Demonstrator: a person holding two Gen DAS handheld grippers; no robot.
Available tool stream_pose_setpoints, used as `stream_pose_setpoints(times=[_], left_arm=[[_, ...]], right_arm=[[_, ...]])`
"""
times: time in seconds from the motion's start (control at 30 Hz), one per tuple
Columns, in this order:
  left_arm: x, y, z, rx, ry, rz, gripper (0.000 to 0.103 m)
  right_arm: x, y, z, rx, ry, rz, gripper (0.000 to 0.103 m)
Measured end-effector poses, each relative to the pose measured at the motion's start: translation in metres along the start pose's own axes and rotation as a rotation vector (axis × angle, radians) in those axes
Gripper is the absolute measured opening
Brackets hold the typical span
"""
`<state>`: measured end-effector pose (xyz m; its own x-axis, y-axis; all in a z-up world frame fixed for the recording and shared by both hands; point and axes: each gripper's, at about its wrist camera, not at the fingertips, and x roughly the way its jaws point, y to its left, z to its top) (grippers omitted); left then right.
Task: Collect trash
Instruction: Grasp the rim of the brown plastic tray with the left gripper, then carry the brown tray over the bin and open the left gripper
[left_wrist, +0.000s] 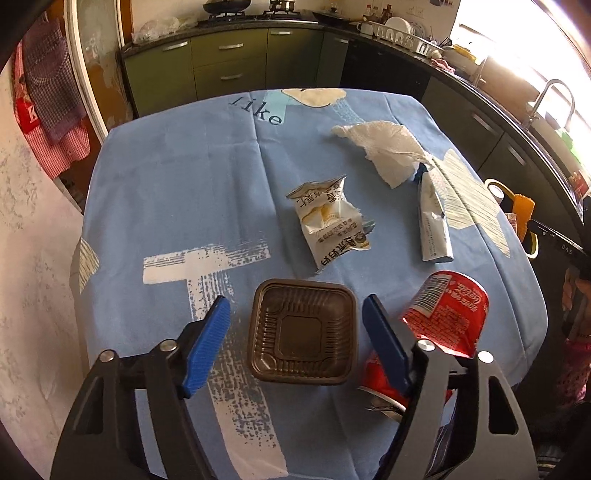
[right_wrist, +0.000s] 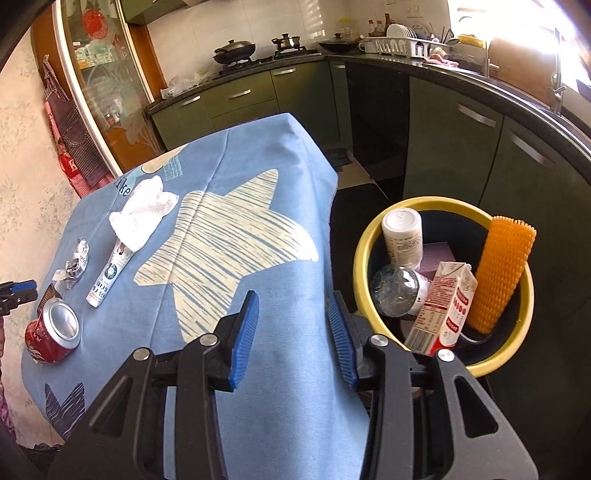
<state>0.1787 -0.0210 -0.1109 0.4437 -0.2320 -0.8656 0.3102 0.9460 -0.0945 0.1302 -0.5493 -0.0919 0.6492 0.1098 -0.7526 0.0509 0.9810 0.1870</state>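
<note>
One square brown plastic tray (left_wrist: 303, 332) sits squarely between our left claw's (left_wrist: 297, 338) parted, empty blue pads, nearer than our right claw (right_wrist: 293, 334), likewise half-open and empty.

Your left gripper (left_wrist: 297, 321) hangs open around a brown plastic tray (left_wrist: 303, 332) on the blue tablecloth (left_wrist: 177, 192), red can (left_wrist: 447, 314) just right.
</note>
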Motion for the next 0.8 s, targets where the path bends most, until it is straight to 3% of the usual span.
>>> stream_pose_setpoints(times=[0.3,0.4,0.53,0.8], left_arm=[[0.03,0.021,-0.006,-0.017,0.083,0.026,0.045],[0.035,0.026,-0.007,-0.021,0.092,0.034,0.032],[0.036,0.03,-0.01,-0.033,0.085,0.013,0.007],[0.005,0.023,0.006,-0.001,-0.003,0.045,0.005]], right_arm=[[0.01,0.014,-0.001,-0.023,0.025,0.025,0.038],[0.013,0.019,-0.002,-0.033,0.032,0.028,0.038],[0.012,0.022,-0.002,-0.037,0.031,0.032,0.038],[0.0,0.021,-0.001,-0.03,-0.004,0.025,0.038]])
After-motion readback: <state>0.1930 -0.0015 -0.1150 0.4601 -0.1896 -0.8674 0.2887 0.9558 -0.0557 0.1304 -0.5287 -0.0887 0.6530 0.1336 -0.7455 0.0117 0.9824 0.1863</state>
